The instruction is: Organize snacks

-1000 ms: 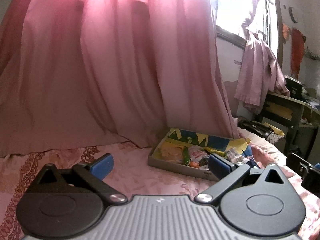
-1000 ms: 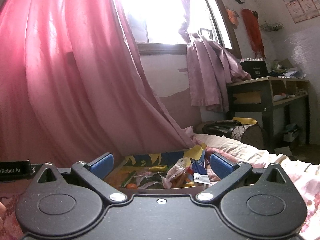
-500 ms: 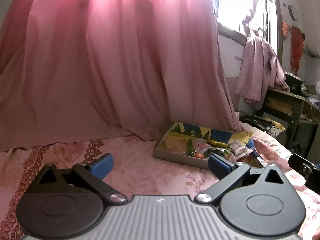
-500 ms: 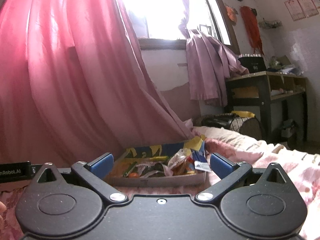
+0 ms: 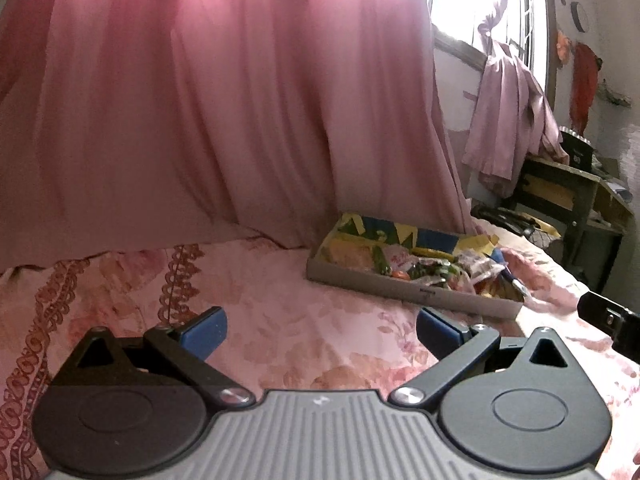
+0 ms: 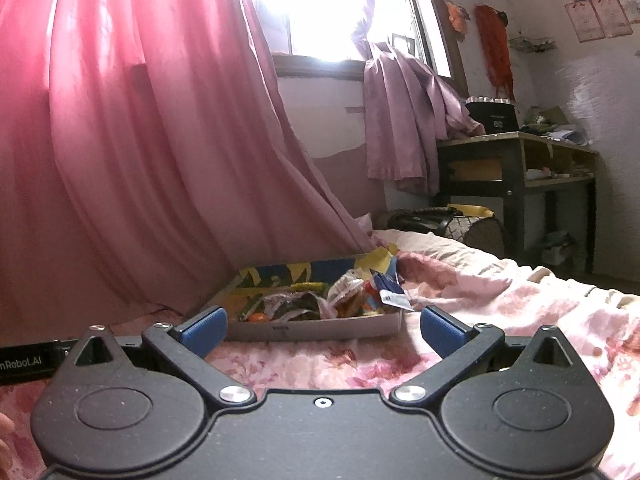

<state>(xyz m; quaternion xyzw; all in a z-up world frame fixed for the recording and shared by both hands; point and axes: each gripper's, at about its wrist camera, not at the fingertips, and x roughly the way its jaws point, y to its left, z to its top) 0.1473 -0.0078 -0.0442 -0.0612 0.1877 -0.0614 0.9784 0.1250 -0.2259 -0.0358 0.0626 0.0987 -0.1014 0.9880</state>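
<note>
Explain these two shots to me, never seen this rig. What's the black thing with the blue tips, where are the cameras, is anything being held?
There is no robot arm here. A person carries a two-finger gripper in each hand, and a fisheye camera on each one looks forward along its fingers. The black shape filling the bottom of each picture is that gripper's body; the blue pads are its fingertips.

One picture is from the left gripper, the other from the right gripper. Both stand open, with nothing between the pads.

Ahead, on a pink floral bedspread, lies a shallow cardboard tray full of mixed snack packets. Behind it hangs a pink curtain. In the left view the tray sits off to the right; in the right view it is nearly centred.
</note>
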